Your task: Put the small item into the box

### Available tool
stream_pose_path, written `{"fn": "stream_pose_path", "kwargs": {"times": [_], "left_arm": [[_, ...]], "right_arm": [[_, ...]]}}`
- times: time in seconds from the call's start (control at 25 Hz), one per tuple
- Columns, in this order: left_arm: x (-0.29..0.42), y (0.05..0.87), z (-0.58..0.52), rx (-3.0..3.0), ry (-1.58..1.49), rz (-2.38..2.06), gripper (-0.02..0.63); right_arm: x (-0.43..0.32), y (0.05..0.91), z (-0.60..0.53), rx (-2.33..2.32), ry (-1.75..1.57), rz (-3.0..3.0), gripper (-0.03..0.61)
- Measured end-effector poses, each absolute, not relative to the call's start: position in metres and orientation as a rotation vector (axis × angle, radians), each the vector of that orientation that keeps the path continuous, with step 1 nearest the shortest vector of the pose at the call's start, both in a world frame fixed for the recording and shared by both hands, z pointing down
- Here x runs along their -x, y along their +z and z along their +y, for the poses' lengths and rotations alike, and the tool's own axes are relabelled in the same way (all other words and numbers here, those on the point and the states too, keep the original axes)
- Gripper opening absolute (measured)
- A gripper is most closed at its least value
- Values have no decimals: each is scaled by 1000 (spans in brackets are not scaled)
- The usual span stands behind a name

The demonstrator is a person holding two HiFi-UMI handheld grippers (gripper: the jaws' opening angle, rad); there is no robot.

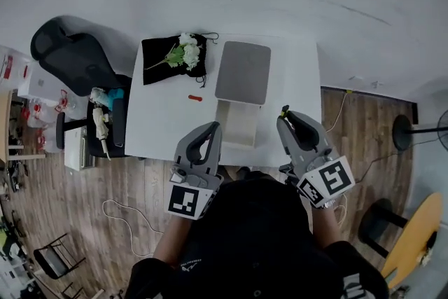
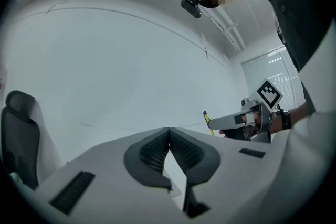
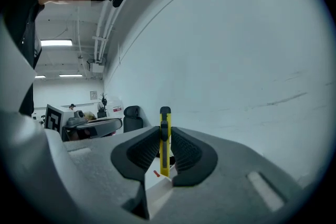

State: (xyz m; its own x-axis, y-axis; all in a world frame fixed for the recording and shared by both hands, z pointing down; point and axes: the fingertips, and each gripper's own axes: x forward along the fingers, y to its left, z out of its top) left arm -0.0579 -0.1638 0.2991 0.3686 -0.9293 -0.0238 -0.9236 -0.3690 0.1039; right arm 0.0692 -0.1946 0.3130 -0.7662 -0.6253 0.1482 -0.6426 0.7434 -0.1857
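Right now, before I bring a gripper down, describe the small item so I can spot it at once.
Find the white table in the head view. On it, just below the black cloth carrying white flowers and left of the grey box, lies the small red item. It is the only red thing on the bare tabletop, short and slim, touching neither neighbour.

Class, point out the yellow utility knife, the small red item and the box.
yellow utility knife (image 3: 165,160): right gripper view, its yellow body.
small red item (image 1: 194,98): head view, its middle.
box (image 1: 243,72): head view, its grey lid.
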Motion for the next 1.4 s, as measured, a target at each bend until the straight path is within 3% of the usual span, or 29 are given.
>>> {"fn": "stream_pose_path", "kwargs": {"times": [0.4,0.96,1.4], "left_arm": [[72,323,-197,-2618,-93,-1409,5],[114,354,-206,-2616,-53,-1287,5],[126,344,-209,-2631,-81,-1301,5]], "right_arm": [[-49,348,-201,-1241,475,-2655,69],[37,402,-212,-1062,491,-2517,69],[56,495,-225,-966,697,-2311,69]]}}
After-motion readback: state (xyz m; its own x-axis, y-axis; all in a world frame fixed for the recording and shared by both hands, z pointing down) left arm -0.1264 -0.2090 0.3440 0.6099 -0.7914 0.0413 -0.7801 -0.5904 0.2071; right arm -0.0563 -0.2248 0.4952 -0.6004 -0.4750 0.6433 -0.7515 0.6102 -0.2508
